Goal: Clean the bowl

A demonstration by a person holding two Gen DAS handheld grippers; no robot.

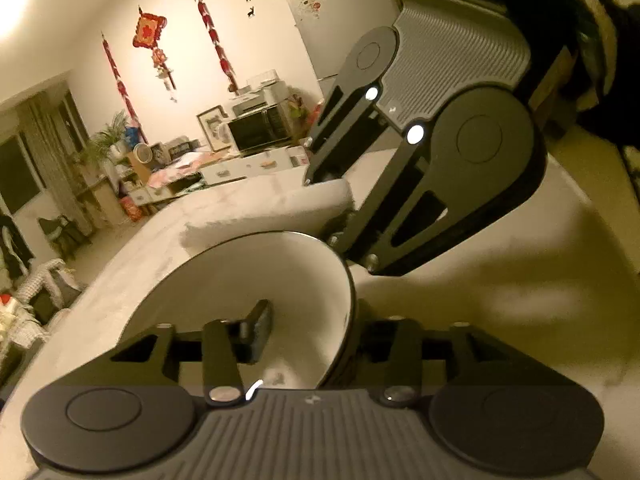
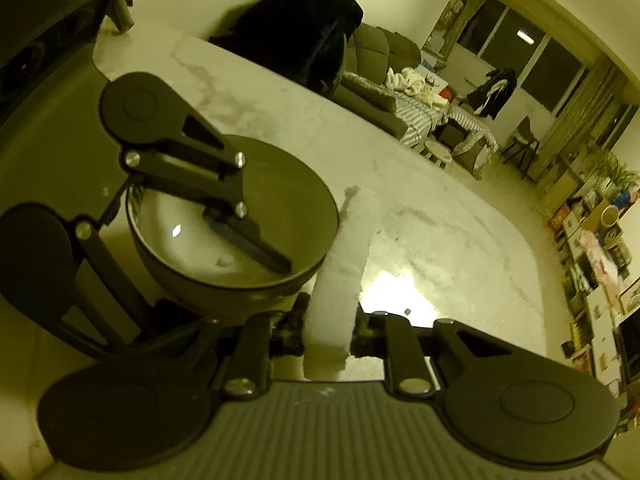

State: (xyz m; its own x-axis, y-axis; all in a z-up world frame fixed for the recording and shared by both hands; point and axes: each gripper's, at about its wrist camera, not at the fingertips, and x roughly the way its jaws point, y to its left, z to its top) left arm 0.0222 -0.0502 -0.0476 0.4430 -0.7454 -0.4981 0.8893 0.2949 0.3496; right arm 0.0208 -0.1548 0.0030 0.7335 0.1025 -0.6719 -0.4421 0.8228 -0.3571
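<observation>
The left tongs (image 1: pixel 308 332) grip the bowl (image 1: pixel 256 280) by its rim, one finger inside, tilting it above the marble table (image 2: pixel 440 240). The right tongs (image 2: pixel 328 336) clamp a white cloth (image 2: pixel 344 264) just beside the bowl's outer wall. Open table lies beyond; the left tongs' outer finger is hidden behind the bowl.

Home living/dining room, not a lab. Marble-look table (image 2: pixel 420 184), sofa (image 2: pixel 384 56) with laundry piled beside it, big curtained windows (image 2: pixel 532 60). Far wall has red festive hangings (image 1: pixel 150 32), a fridge (image 1: pixel 320 36), a microwave oven (image 1: pixel 260 128) and a potted plant (image 1: pixel 112 136).
</observation>
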